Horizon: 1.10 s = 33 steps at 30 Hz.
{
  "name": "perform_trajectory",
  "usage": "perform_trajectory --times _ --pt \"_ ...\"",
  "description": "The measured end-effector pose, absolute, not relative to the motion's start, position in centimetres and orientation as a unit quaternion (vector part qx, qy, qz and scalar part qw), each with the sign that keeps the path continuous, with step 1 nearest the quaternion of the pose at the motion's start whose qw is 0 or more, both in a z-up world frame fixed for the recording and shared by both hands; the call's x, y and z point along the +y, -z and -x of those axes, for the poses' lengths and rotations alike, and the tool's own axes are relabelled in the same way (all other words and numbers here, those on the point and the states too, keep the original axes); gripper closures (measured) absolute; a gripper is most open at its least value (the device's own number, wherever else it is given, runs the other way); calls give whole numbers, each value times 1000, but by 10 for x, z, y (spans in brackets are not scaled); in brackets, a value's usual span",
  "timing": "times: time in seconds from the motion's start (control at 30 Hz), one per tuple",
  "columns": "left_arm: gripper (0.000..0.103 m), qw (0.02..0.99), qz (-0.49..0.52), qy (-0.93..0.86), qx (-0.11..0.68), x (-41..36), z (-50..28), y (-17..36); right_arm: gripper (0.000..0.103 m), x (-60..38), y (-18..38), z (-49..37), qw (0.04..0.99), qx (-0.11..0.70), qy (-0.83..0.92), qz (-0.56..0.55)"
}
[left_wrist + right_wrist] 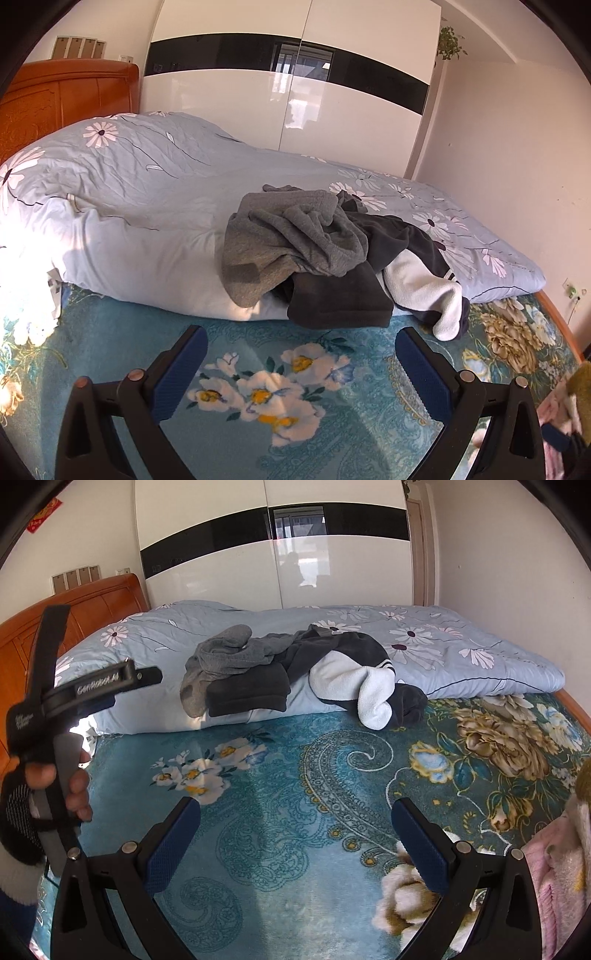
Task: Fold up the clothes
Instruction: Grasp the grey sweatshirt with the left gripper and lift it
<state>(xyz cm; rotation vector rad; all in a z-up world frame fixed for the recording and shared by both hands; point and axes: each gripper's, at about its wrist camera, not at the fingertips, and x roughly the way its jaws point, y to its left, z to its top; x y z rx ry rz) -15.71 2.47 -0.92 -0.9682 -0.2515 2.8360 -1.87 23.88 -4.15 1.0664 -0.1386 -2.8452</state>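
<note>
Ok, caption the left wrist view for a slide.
Open left gripper over the teal blanket, facing unfolded clothes heaped on the quilt.

A teal blanket (280, 775) is showing paisley swirls and white-and-gold flowers. The quilt (147, 192) is looking pale blue with white daisies. Grey (280, 236), charcoal (340, 299) and white (421, 291) clothes are lying mixed together. The wardrobe (295, 92) is gleaming white, black-banded.

From the left wrist we look low over the teal floral blanket (110, 354) toward the clothes pile (314, 251), fairly near; from the right wrist we sit farther back and rightward; both share the pile (295, 672), quilt (147, 177) and wardrobe (258, 565).
</note>
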Motion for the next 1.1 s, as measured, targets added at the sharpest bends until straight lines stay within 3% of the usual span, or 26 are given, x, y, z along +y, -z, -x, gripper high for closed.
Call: perform_trajectory --times 0.3,0.37,0.4,0.43,0.5,0.67,0.87,1.1 --pt "2 25 383 -915 -129 39 274 28 0 262 63 14 29 -64 923 -378" --pt "16 15 398 -906 -145 39 291 35 0 268 66 11 23 -68 922 -381" --pt "31 12 405 -903 -143 40 297 38 0 271 68 10 20 -71 921 -383" --pt "54 10 413 -899 -144 42 303 42 0 273 69 9 17 -74 919 -386" --pt "90 7 429 -889 -162 40 312 49 0 279 73 7 12 -80 917 -391" --pt "93 5 369 -917 -150 37 297 14 0 284 76 -5 6 -90 913 -398" --pt "94 35 267 -941 -207 -4 258 -82 0 274 66 -20 11 -90 914 -395" --pt "95 78 109 -972 -195 -61 169 -205 0 246 46 -37 31 -76 922 -378"
